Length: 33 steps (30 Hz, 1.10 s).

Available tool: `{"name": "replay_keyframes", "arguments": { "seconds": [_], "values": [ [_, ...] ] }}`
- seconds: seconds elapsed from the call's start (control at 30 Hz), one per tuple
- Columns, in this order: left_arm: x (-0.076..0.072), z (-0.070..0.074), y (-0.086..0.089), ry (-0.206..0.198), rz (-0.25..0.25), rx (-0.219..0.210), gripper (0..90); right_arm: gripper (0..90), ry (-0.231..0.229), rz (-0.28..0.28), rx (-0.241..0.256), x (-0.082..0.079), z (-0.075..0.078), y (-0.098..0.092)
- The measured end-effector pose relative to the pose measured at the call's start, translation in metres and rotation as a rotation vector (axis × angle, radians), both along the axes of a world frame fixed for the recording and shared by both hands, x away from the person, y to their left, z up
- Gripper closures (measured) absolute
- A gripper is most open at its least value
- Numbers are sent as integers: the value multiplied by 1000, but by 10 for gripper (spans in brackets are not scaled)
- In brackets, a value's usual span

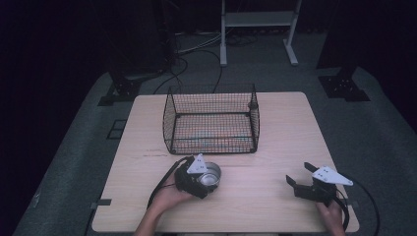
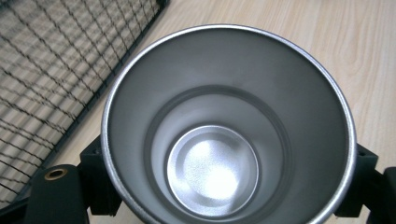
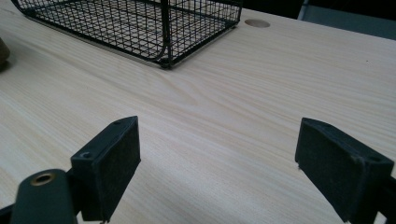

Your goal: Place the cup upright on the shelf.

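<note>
A shiny metal cup (image 1: 211,174) stands upright on the wooden table (image 1: 275,147), just in front of the black wire basket (image 1: 212,119). My left gripper (image 1: 200,183) is shut on the cup, one jaw on each side of its wall. In the left gripper view the cup (image 2: 224,126) is seen from above; it is empty, and the black pads (image 2: 98,179) press its sides. My right gripper (image 1: 301,176) rests open at the table's front right, apart from the cup. Its jaws (image 3: 219,172) stand wide over bare wood.
The wire basket (image 3: 140,23) is open at the top and looks empty. A round hole (image 3: 257,23) marks the tabletop beyond it. Behind the table, cables (image 1: 196,54) lie on the floor and a white frame (image 1: 258,29) stands.
</note>
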<state>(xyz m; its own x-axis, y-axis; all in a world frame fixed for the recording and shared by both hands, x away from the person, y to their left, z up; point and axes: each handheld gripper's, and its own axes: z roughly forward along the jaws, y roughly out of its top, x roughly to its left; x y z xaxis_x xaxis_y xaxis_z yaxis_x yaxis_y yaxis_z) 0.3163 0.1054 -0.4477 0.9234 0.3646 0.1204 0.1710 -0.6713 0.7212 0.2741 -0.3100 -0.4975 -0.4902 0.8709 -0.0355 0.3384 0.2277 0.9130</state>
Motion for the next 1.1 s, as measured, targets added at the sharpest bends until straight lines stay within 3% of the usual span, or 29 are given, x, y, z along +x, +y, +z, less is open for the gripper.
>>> {"name": "replay_keyframes", "arguments": {
  "seconds": [0.27,0.57,0.8,1.1],
  "values": [
    [-9,23,-11,-84,-57,21,177,134,-1,0,0,0,0,0],
    [-17,41,-22,-114,-129,36,176,134,0,-1,2,0,0,0],
    [-13,55,-27,-70,-186,-4,178,134,-1,0,3,0,0,0],
    [9,71,-25,5,-193,-53,178,134,-4,3,4,0,0,-1]
  ]
}}
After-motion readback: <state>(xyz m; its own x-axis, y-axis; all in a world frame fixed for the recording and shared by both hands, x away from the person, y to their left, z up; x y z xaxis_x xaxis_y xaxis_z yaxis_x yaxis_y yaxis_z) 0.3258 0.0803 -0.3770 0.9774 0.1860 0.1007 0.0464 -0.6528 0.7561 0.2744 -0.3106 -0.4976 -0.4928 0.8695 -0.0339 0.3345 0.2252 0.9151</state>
